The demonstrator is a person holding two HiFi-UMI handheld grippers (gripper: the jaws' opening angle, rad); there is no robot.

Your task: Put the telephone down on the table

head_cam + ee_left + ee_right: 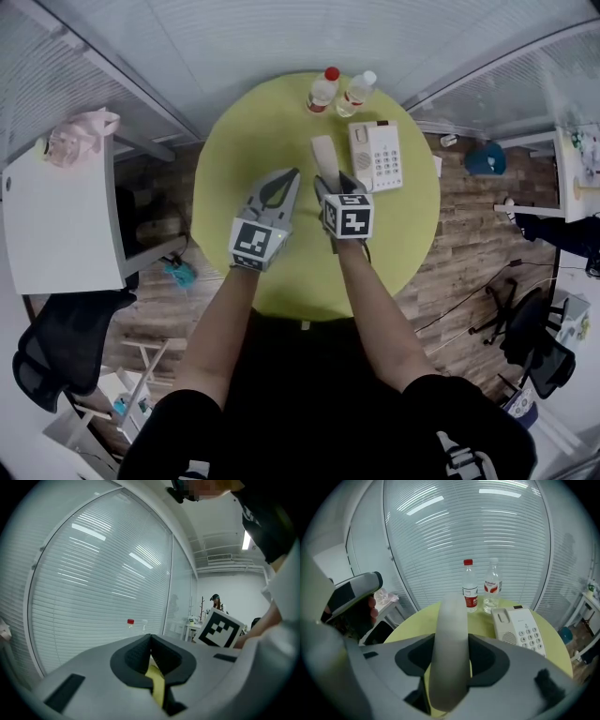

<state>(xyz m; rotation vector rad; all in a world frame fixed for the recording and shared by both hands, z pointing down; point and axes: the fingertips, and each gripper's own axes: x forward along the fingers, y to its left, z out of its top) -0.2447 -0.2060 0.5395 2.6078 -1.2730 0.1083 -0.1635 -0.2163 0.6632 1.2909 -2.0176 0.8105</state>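
Observation:
My right gripper (333, 180) is shut on the white telephone handset (324, 157), which sticks out forward between its jaws above the round yellow-green table (253, 141). In the right gripper view the handset (451, 644) fills the gap between the jaws and points toward the bottles. The white telephone base (375, 155) with its keypad lies on the table just right of the handset; the right gripper view shows this base (519, 629) at right. My left gripper (286, 183) hovers beside the right one, shut and empty; in its own view (150, 657) the jaws meet.
Two clear bottles stand at the table's far edge: one red-capped (322, 90), one white-capped (356, 93). A white desk (56, 225) is at the left, black chairs (56, 352) lower left and right. Blinds-covered glass walls enclose the table.

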